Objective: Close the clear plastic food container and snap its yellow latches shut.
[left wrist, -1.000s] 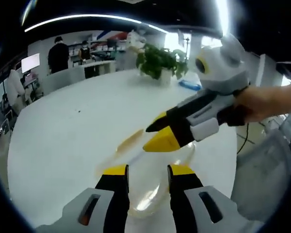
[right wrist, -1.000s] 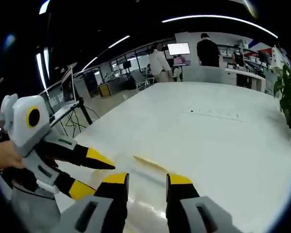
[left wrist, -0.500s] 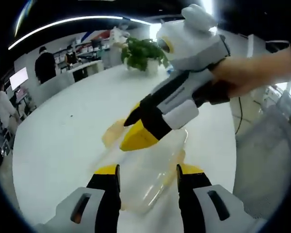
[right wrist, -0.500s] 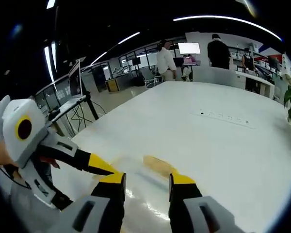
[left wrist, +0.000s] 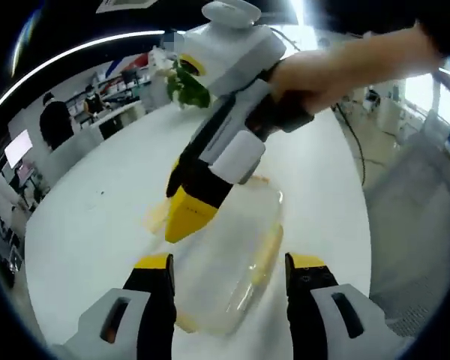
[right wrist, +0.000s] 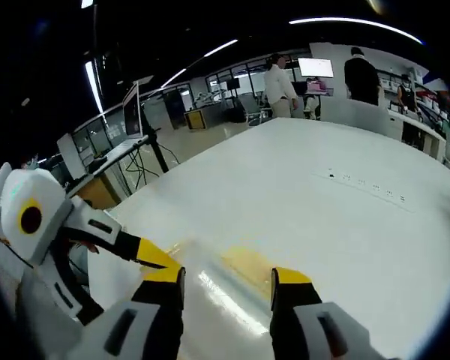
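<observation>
Each handheld gripper had a white-and-grey body, black fingers tipped in yellow and a yellow ring on its white head: the right gripper (left wrist: 181,212) seen here, the left gripper (right wrist: 159,259) opposite, a hand (left wrist: 307,75) behind.

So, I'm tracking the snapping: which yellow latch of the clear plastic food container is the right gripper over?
The far-side yellow latch, beyond the lid; the right gripper tips over it, unlike the long-edge latch.
</observation>
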